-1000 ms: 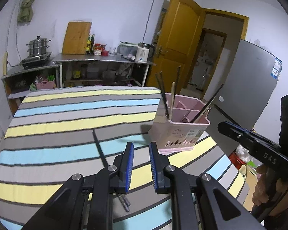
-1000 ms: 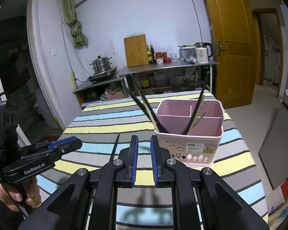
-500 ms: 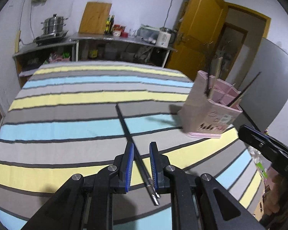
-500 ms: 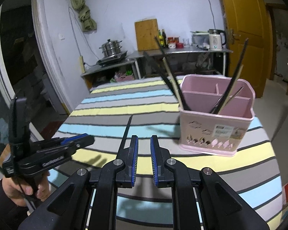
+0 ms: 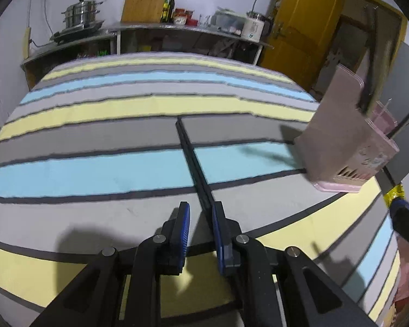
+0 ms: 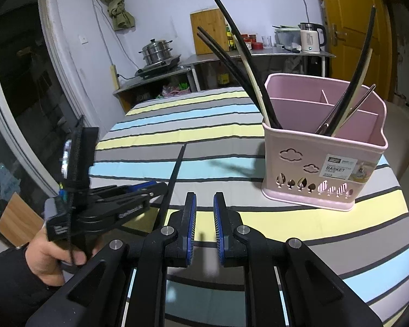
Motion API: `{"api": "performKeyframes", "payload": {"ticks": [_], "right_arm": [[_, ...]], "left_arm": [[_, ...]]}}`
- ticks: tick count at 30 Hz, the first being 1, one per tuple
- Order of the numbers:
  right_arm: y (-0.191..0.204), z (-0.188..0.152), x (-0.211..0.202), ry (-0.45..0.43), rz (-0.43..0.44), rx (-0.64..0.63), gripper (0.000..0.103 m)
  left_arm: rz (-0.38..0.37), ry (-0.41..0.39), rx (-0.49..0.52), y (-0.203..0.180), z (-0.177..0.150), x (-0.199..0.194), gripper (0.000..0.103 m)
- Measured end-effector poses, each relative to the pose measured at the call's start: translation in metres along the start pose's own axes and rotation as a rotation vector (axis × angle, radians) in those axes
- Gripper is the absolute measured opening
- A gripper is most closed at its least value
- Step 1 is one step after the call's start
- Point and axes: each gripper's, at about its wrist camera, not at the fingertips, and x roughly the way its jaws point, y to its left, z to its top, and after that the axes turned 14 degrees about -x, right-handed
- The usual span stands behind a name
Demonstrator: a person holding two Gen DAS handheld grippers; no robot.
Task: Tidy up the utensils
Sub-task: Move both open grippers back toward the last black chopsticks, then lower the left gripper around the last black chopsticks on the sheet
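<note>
- My left gripper (image 5: 200, 227) has just been widening; the chopsticks (image 5: 195, 167) run between its parted jaws toward 12 o'clock, near ends hidden, contact unclear.
- My right gripper (image 6: 204, 224) hangs slightly apart, empty.
- Basket (image 6: 321, 160) at its 1 o'clock, cut off in the left view.

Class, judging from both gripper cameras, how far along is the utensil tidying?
Done: several chopsticks stand in the pink basket. In hand: the left gripper, jaws just opening, is lowered over the near end of the black chopsticks lying on the striped cloth, not yet gripping. Left: lifting those into the basket.
</note>
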Motion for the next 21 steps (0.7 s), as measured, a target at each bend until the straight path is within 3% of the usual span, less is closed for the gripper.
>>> {"api": "performKeyframes", "payload": {"ticks": [6, 10, 13, 17, 18, 21], "right_arm": [[-0.001, -0.002, 0.006, 0.010, 0.005, 0.004, 0.013], [0.000, -0.003, 0.007, 0.013, 0.012, 0.005, 0.013], [0.001, -0.003, 0.007, 0.015, 0.014, -0.001, 0.013], [0.000, -0.003, 0.006, 0.013, 0.008, -0.001, 0.013], [0.000, -0.003, 0.006, 0.013, 0.008, 0.001, 0.013], [0.001, -0.004, 0.005, 0.014, 0.007, 0.000, 0.013]], "left_arm": [[0.026, -0.043, 0.021, 0.000, -0.006, 0.000, 0.027], [0.089, -0.068, 0.039, -0.007, -0.003, 0.004, 0.034], [0.097, -0.070, 0.029, -0.004, 0.004, 0.007, 0.035], [0.191, -0.081, 0.053, -0.003, 0.008, 0.012, 0.031], [0.191, -0.078, 0.053, -0.003, 0.008, 0.012, 0.031], [0.092, -0.059, -0.031, 0.009, 0.009, 0.004, 0.031]]}}
